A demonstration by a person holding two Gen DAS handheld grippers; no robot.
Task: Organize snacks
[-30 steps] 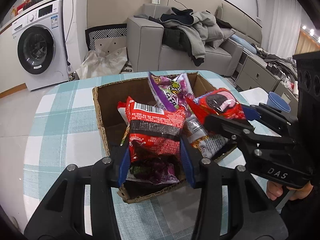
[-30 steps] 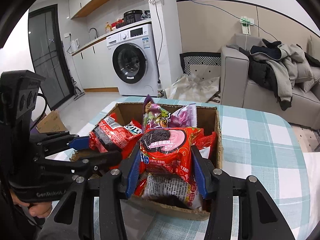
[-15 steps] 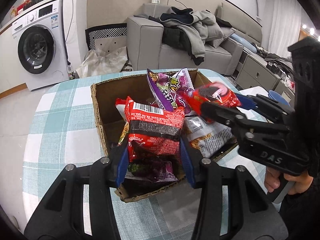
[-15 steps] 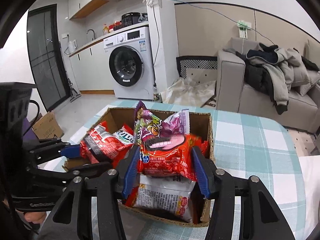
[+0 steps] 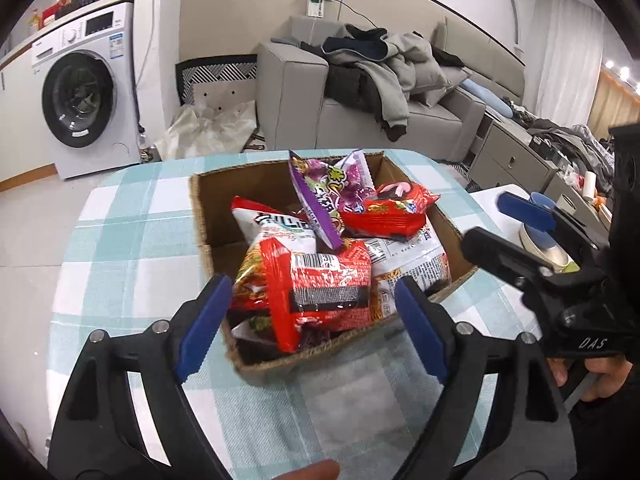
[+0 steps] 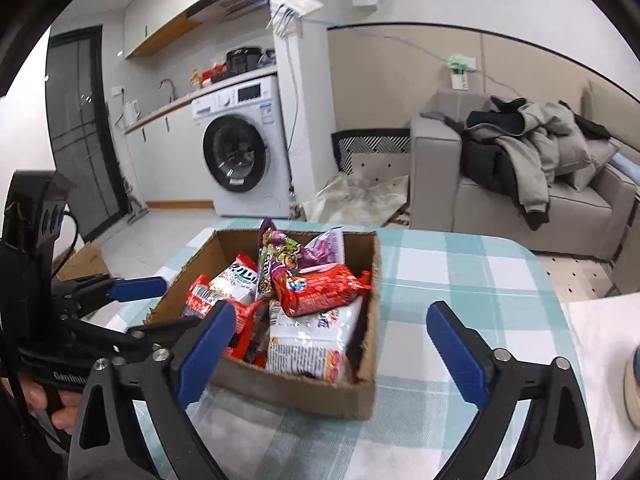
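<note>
A cardboard box [image 5: 208,216] [image 6: 366,392] on the checked tablecloth holds several snack bags. A red bag with a barcode [image 5: 320,288] lies at the box's near left, a red cookie bag [image 5: 390,208] [image 6: 320,284] on top at the right, a purple bag [image 5: 324,192] [image 6: 280,256] upright behind, and a white bag [image 6: 312,340] below. My left gripper [image 5: 312,320] is open just in front of the red barcode bag, not touching it. My right gripper [image 6: 328,340] is open and empty, in front of the box. Each gripper shows in the other's view, the right one [image 5: 508,232] and the left one [image 6: 160,304].
The table [image 6: 460,276] has a teal and white checked cloth. Stacked bowls [image 5: 540,236] stand at its right edge. A washing machine [image 6: 240,156] and a grey sofa with clothes [image 6: 520,168] stand beyond the table.
Both grippers have opened and let go of their red bags, which now lie in the box. Both grippers have pulled back from the box.
</note>
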